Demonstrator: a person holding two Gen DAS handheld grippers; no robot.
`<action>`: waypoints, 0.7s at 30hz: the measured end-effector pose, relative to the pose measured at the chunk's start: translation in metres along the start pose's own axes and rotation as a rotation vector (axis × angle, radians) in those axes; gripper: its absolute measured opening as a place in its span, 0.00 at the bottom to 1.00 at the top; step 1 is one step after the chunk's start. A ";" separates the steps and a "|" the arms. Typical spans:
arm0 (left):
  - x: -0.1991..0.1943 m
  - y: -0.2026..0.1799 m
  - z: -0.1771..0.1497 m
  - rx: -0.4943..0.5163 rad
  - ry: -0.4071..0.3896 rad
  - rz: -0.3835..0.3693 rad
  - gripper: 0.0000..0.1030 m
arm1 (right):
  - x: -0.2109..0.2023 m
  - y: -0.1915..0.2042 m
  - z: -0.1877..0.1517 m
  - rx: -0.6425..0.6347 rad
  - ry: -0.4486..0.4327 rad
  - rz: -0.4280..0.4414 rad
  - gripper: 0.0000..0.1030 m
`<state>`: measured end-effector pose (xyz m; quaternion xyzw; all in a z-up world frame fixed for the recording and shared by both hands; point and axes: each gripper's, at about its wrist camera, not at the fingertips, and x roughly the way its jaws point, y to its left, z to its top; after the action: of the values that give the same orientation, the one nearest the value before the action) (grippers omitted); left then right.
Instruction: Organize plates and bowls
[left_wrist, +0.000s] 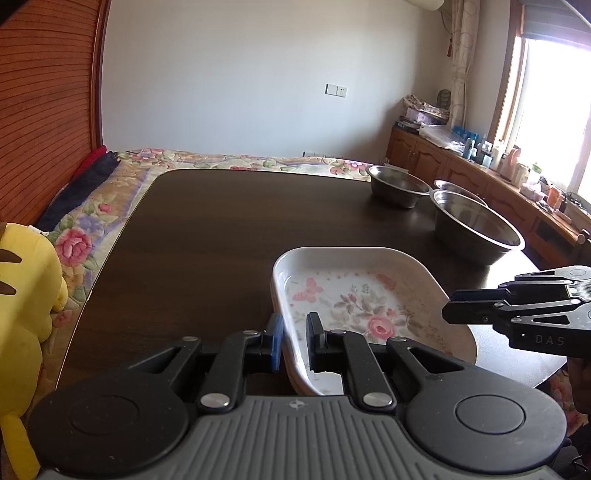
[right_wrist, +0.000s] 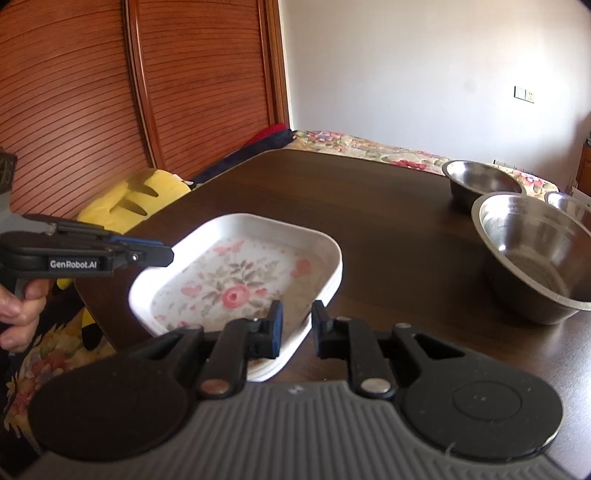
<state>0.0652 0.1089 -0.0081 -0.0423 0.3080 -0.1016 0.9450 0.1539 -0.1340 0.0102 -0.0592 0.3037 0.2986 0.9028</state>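
I am looking at a stack of white square plates (left_wrist: 354, 295) with a pink rose print, sitting on the near part of the dark tabletop (left_wrist: 221, 229). At least two rims are showing at the stack's edge. My left tool (left_wrist: 295, 341) is straddling the stack's near-left rim, one finger outside and one inside the top plate, with the jaws parted a little; I cannot tell whether the pads are touching the rim. My right tool (right_wrist: 297, 328) is sitting at the stack's near-right corner, its left finger over the plate and its right finger over the bare tabletop, jaws slightly apart and holding nothing.

Farther back on the right, three steel bowls are standing upright: a large bowl (right_wrist: 535, 258) nearest, a smaller bowl (right_wrist: 480, 181) behind it, and a third bowl (right_wrist: 570, 205) partly hidden at the right edge. They are well apart from the plates.

A hand (right_wrist: 18, 314) is gripping the left tool's handle. Beyond the tabletop, a floral bedspread (left_wrist: 110, 206) is showing, with a yellow plush toy (left_wrist: 26, 295) lying at the left.
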 end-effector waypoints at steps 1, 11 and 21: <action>0.000 0.000 0.000 0.000 -0.002 0.001 0.13 | -0.001 0.000 0.000 -0.002 -0.005 -0.001 0.19; -0.007 -0.011 0.006 0.017 -0.041 -0.010 0.25 | -0.024 -0.013 0.004 -0.011 -0.087 -0.034 0.19; -0.002 -0.045 0.025 0.063 -0.090 -0.078 0.32 | -0.056 -0.055 0.006 0.016 -0.179 -0.146 0.19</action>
<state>0.0710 0.0658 0.0191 -0.0293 0.2598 -0.1460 0.9541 0.1530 -0.2050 0.0433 -0.0472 0.2192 0.2340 0.9460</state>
